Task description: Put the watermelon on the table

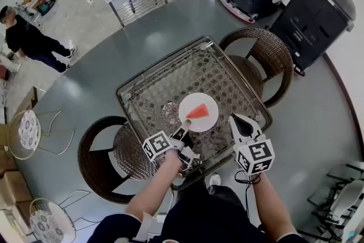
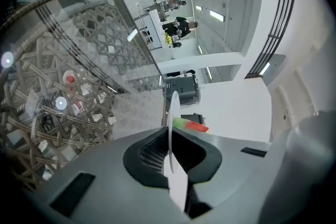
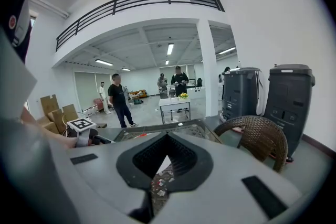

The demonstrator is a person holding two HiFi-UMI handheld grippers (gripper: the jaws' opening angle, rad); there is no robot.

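Only your left gripper view shows the green rind of the watermelon point(image 2: 190, 125). Your head view shows a red wedge point(image 1: 198, 112), long axis roughly along the near edge of the table point(image 1: 149, 101), on a white plate point(image 1: 209, 121) there. Your left hand-held gripper point(image 1: 183, 135) clamps the plate's rim. Your right hand-held gripper point(image 1: 238, 120) has its jaws together, empty.
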